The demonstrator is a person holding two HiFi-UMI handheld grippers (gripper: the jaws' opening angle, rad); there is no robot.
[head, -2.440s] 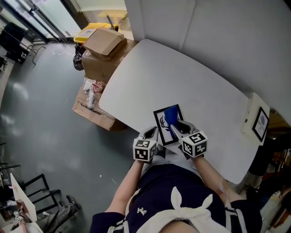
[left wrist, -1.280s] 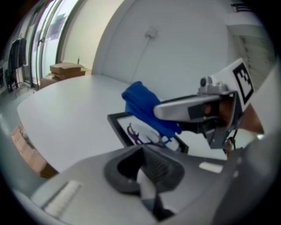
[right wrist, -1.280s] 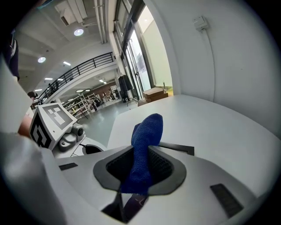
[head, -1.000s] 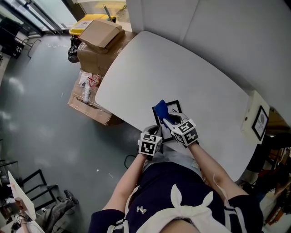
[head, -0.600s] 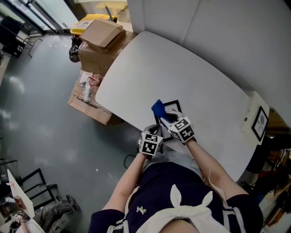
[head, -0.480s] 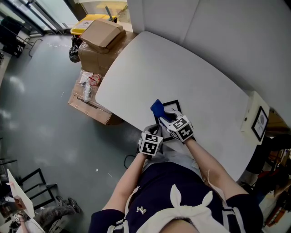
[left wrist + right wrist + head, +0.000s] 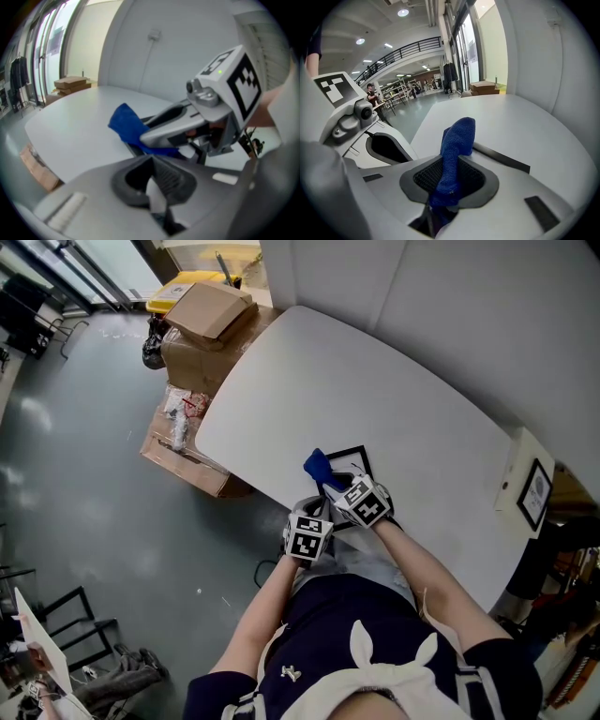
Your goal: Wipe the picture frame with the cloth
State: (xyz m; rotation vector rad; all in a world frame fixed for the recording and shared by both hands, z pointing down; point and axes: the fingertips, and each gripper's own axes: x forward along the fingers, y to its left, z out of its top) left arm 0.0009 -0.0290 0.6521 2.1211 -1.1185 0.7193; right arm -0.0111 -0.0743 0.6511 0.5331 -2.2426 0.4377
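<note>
A black picture frame with a white picture lies on the white table, by its near edge. My right gripper is shut on a blue cloth, which rests at the frame's left edge. In the right gripper view the cloth stands up from the jaws, with the frame's black rail just beyond it. My left gripper is at the frame's near corner, shut on a white edge that seems to be the frame's. In the left gripper view the right gripper and the cloth lie straight ahead.
Cardboard boxes and a yellow bin sit on the floor left of the table. A second small framed picture leans on a white box at the table's right end. A white partition backs the table.
My right gripper has carried the blue cloth leftward across the frame, from its middle to its left edge. The left gripper has stayed at the near corner.
</note>
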